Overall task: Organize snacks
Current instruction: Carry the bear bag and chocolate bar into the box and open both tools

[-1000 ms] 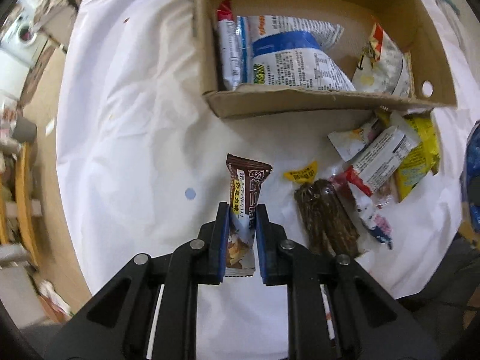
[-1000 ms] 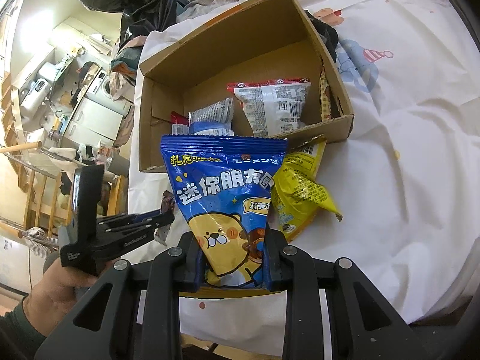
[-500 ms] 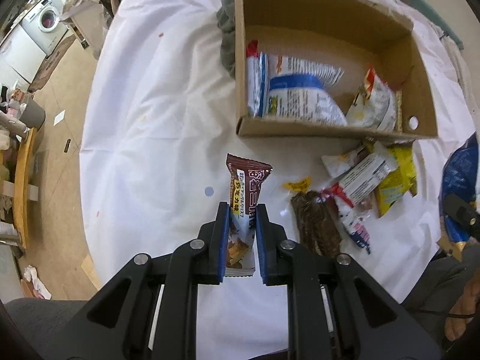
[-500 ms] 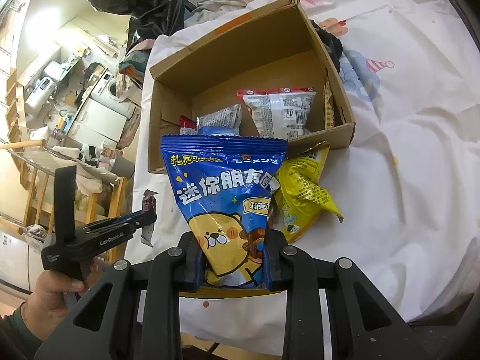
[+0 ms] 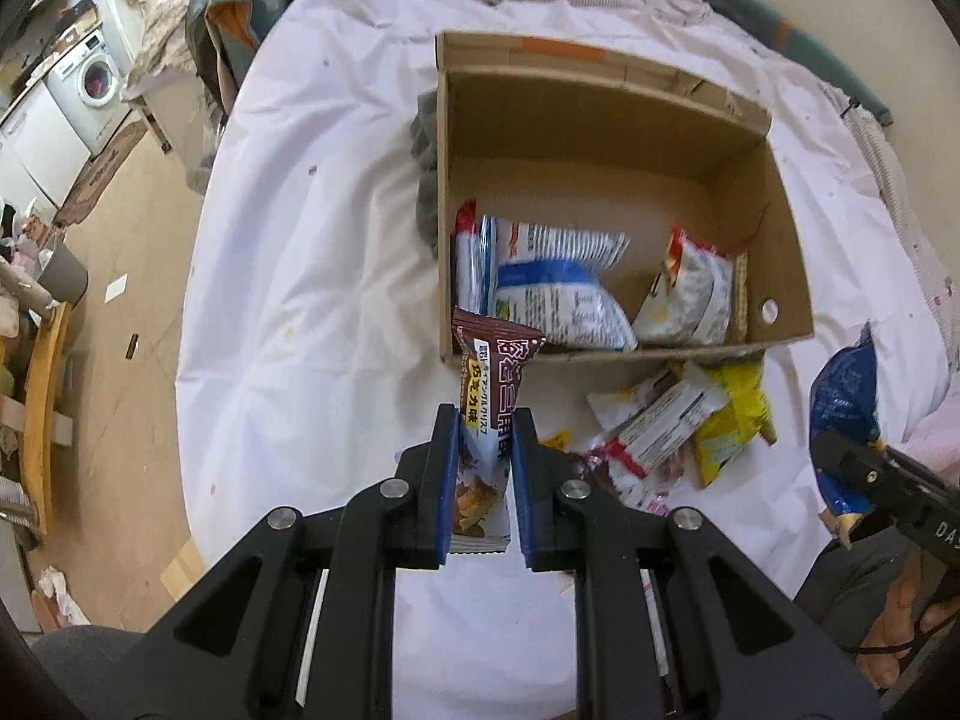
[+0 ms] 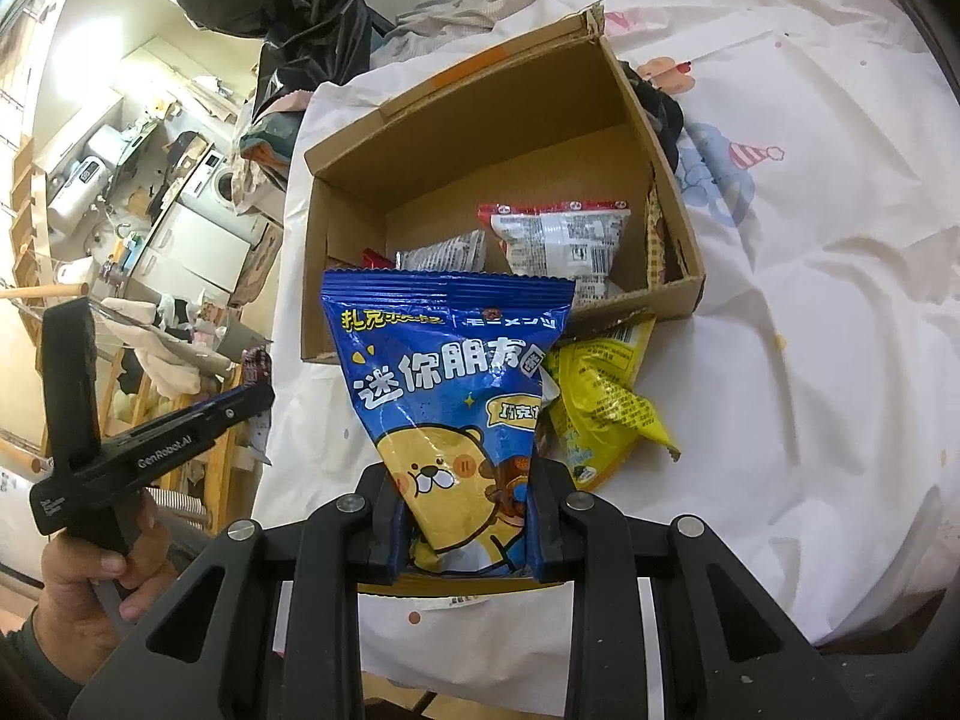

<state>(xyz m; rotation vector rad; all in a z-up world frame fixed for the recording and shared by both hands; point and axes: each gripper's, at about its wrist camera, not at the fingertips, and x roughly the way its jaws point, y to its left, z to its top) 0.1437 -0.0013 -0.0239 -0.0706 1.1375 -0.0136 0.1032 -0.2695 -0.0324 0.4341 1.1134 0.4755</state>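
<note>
From the left wrist, the left gripper [image 5: 485,480] is clamped on a brown snack bar [image 5: 491,414] held up before the cardboard box [image 5: 624,354], while from the right wrist the right gripper [image 6: 465,525] pinches a blue snack bag [image 6: 453,396] upright, near that box [image 6: 678,294], beside a yellow packet [image 6: 600,408].

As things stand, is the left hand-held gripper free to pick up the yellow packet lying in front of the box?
Probably not yet: the left hand-held gripper is shut on a brown bar. The yellow packet lies uncovered on the sheet beside the box.
</note>
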